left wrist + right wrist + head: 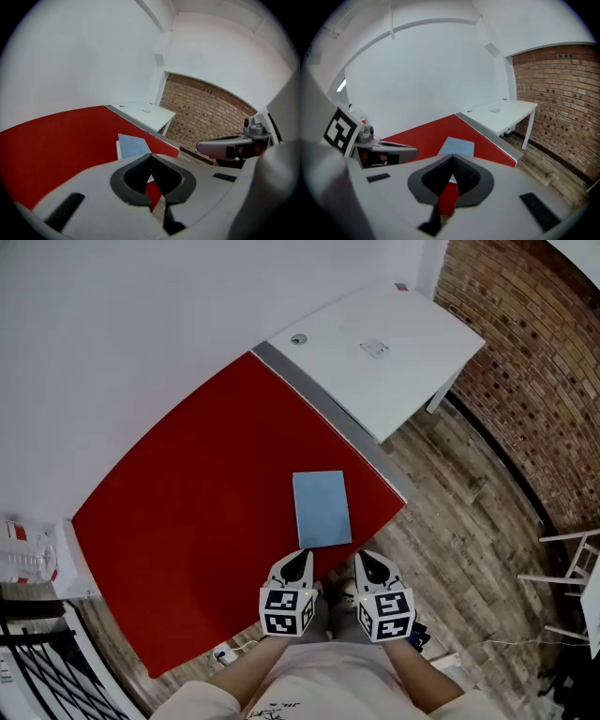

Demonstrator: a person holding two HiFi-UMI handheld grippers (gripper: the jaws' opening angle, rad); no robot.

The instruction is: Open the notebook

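A closed notebook (322, 508) with a light blue cover lies flat on the red table (197, 521), near the table's front edge. It also shows ahead of the jaws in the left gripper view, notebook (133, 145), and in the right gripper view, notebook (458, 147). My left gripper (302, 560) hovers just short of the notebook's near left corner, its jaws shut with nothing between them. My right gripper (365, 562) hangs beside it, off the table's front edge, also shut and empty. Neither gripper touches the notebook.
A white desk (375, 352) adjoins the red table at the far right, with a small socket plate (375, 348) on it. Wooden floor (469, 540) and a brick wall (534, 362) lie to the right. A white rack (572, 563) stands at the right edge.
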